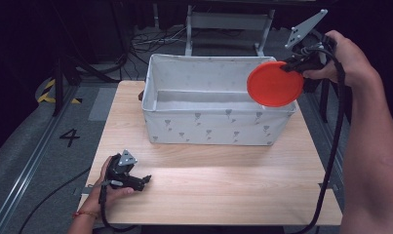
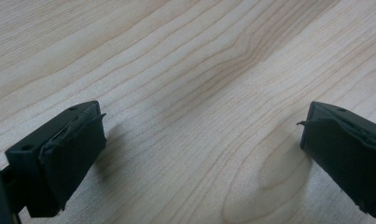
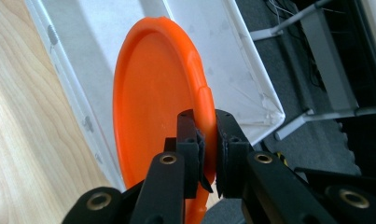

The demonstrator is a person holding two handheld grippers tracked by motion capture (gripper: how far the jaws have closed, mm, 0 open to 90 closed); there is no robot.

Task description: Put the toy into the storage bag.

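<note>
High view: the right gripper pinches the rim of an orange plate, held on edge over the right end of a white fabric bin standing on the wooden table. Right gripper view: its fingers are closed tight on the rim. The left gripper rests low over the table's near left corner, its fingers spread wide with bare wood between them.
</note>
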